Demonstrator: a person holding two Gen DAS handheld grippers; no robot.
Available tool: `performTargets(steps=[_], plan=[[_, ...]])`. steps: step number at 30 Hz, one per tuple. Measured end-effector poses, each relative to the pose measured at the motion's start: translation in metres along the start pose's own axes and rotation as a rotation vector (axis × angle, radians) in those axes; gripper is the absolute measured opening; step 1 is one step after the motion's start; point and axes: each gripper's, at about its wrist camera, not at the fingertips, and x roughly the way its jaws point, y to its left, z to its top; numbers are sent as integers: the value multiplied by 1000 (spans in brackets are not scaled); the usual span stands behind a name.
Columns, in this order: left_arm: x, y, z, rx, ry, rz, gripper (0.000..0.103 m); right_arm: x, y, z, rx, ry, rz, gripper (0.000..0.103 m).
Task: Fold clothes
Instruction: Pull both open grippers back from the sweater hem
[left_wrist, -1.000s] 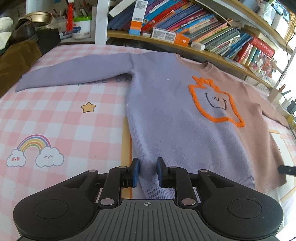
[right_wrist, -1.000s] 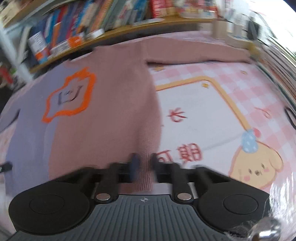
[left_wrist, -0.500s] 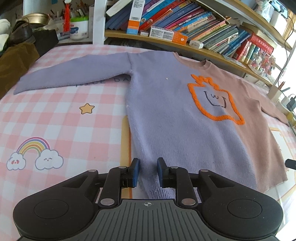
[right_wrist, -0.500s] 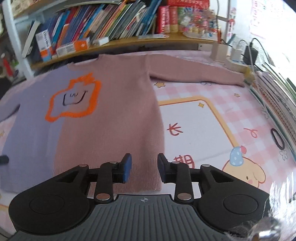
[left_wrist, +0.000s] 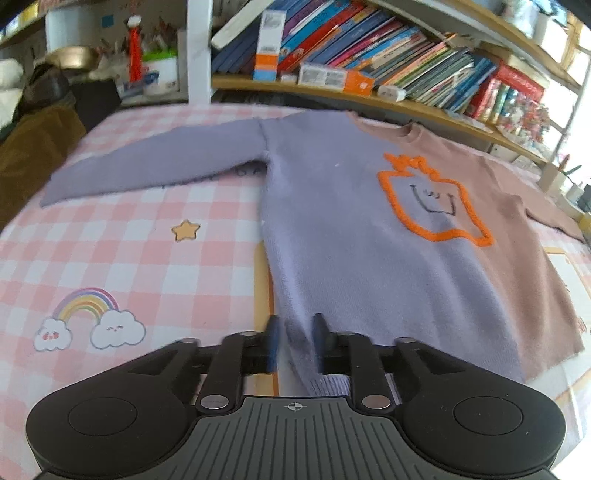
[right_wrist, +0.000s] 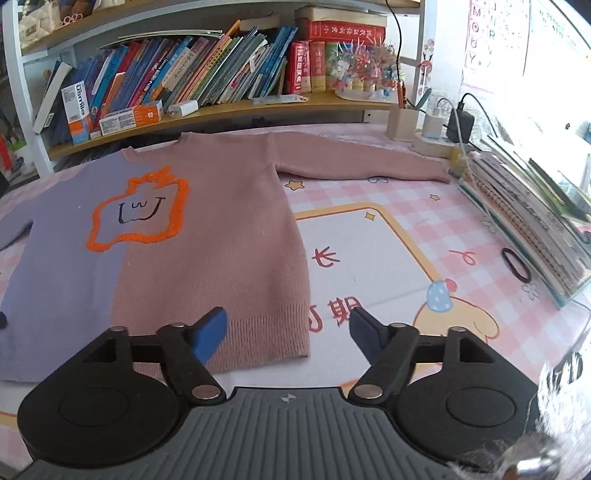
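Knit sweater hem, right tool opening

Bare checked cloth lies open left of the sweater; a book stack and bookshelf hem in the right and far sides.

The left black two-finger gripper with blue pads tilts downward, its jaws opening narrowly, with the hem corner of the lilac-and-pink knitted sweater lying between them. The right black two-finger gripper, also tilted downward, hangs above that sweater's pink hem corner, jaws opening wide, pads touching nothing.
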Motion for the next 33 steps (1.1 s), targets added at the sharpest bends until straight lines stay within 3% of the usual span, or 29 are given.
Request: performTargets(steps=[1,7,10,14,21,33], plan=[[-5,-2,-1,16,-14,2,41,-3,3,-2,-5,-5,-8,82],[-36,-15,-11,134,-91,-12,78,-21,19,-3,-62,-46,-4,90],[-46,-18,-14,155,-108,-23,87,-27,26,9,-67,-70,-5,95],[-52,-22,-18,160,-112,-26,90,-35,34,10,-54,-86,11,100],[-60,-34,-24,92,-114,41,90,-37,31,-5,-96,-87,46,100],[-83,-90,-55,172,-109,45,90,-35,-21,-19,-39,-57,64,101]])
